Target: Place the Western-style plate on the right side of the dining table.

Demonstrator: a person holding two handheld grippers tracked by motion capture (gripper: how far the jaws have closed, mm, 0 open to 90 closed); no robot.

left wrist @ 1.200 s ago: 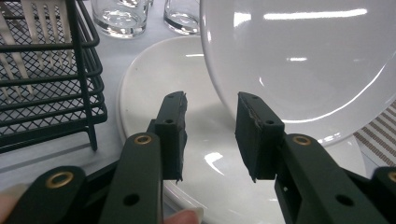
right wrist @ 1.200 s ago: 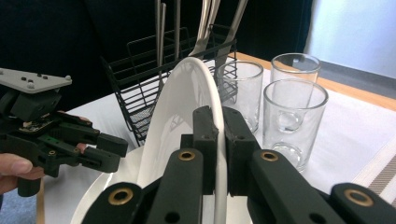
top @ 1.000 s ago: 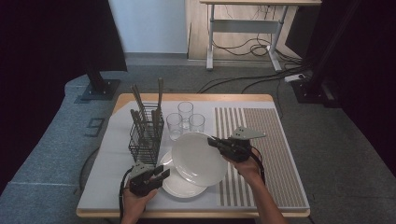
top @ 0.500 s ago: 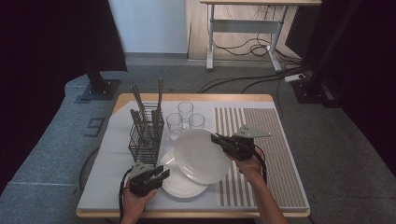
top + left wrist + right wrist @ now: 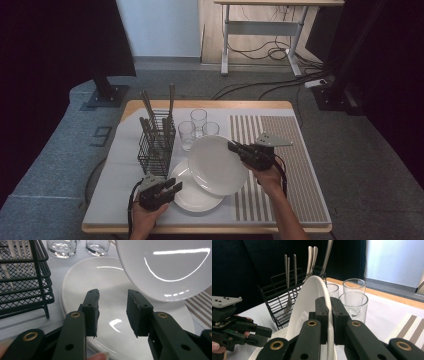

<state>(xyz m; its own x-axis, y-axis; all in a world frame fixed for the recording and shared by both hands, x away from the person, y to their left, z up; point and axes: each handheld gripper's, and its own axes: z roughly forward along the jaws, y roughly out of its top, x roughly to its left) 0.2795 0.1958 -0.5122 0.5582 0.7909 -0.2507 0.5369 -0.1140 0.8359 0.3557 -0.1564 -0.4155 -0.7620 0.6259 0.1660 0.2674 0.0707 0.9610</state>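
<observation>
White mat covers wooden counter (image 5: 210,104); striped mat (image 5: 295,170) lies under and to the right of right claw (image 5: 235,148). Grey carpet around, desk legs and cables at the back.

Right claw clamped tight on rim of upper plate (image 5: 216,165), holding it tilted, lifted off lower plate (image 5: 192,192). Lower plate lies flat on the mat, directly ahead of left claw (image 5: 175,189).

Left claw: jaws apart, nothing between them, hovering over near edge of lower plate; upper plate overhangs ahead and to its right.

Three glasses (image 5: 198,120) stand beyond upper plate, just ahead of right claw, empty.

Black wire basket (image 5: 156,145) ahead-left of left claw, close to both plates; holds cutlery (image 5: 171,100) upright, handles up.
</observation>
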